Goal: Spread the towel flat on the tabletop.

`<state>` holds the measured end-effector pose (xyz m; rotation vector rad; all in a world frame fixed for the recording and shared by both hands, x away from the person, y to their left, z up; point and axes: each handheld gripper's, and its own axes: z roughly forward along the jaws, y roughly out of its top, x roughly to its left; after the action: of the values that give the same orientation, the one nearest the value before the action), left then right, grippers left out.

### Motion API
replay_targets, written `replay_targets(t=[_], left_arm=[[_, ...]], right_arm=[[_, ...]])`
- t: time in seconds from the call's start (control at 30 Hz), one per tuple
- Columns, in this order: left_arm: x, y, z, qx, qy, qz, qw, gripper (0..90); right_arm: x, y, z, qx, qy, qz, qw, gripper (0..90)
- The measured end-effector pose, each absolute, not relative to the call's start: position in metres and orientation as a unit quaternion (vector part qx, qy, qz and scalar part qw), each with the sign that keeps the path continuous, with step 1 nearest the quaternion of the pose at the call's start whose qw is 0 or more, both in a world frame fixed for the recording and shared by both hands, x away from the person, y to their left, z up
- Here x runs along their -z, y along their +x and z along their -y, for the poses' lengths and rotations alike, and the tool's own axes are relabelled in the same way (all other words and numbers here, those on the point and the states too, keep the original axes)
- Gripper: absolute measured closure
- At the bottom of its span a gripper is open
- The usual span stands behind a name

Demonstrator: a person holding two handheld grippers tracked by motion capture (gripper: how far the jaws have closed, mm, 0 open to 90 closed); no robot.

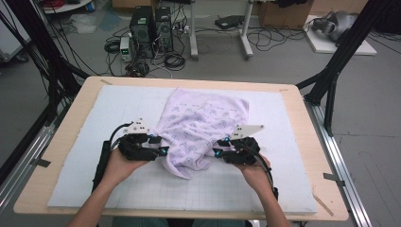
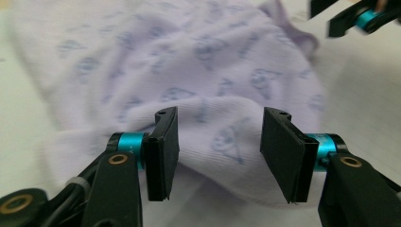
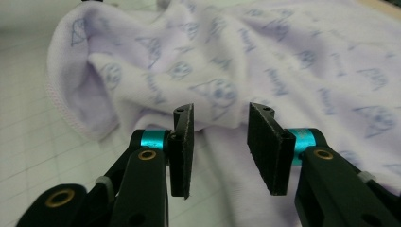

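Garment, pale lilac knit fabric [image 1: 198, 125] printed all over with small blue-grey motifs; the motifs are too soft in every view to identify with confidence, though some look like small faces or cone shapes. Lies crumpled near the middle of the white gridded mat [image 1: 142, 182], which covers the light wooden table [image 1: 71, 127]. Upper part spread fairly flat and wide toward the far side; lower part gathered into rumpled folds that narrow to a rounded tip nearest the person. Ribbed weave visible up close in the left gripper view. One edge is finished with a fine stitched hem, seen curling over at the left of the right gripper view.

Left black two-jaw gripper [image 1: 158, 145], teal collars at the jaw bases, held in the person's left hand [image 1: 120, 163]. Sits at the garment's left edge. Jaws parted wide, a raised fold of fabric between them, pads not pressing it.

Right black two-jaw gripper [image 1: 221, 147], same build, held in the right hand [image 1: 253, 170]. Sits at the garment's right edge. Jaws likewise spread apart, fabric lying just beyond and between the pads, nothing clamped.

Surroundings: grey floor beyond the table with black computer towers [image 1: 151, 28] and tangled cables.
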<state>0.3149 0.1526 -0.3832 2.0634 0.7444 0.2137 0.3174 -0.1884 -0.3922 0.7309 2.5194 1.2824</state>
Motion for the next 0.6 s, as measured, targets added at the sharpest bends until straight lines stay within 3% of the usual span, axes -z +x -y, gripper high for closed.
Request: replay_targets(t=[0.23, 0.37, 0.47, 0.6], left_arm=[[0.416, 0.317, -0.133, -0.09, 0.891, -0.268, 0.357, 52.2], [0.432, 0.316, -0.141, -0.106, 0.89, -0.273, 0.351, 74.5], [0.431, 0.317, -0.148, -0.101, 0.887, -0.278, 0.355, 86.0], [0.428, 0.314, -0.155, -0.112, 0.885, -0.279, 0.356, 89.6]], right_arm=[[0.418, 0.307, 0.17, -0.415, 0.227, -0.877, 0.08, 58.4], [0.43, 0.306, 0.158, -0.394, 0.22, -0.889, 0.077, 59.1], [0.438, 0.307, 0.151, -0.38, 0.216, -0.896, 0.078, 63.7], [0.441, 0.31, 0.153, -0.388, 0.208, -0.895, 0.067, 80.4]])
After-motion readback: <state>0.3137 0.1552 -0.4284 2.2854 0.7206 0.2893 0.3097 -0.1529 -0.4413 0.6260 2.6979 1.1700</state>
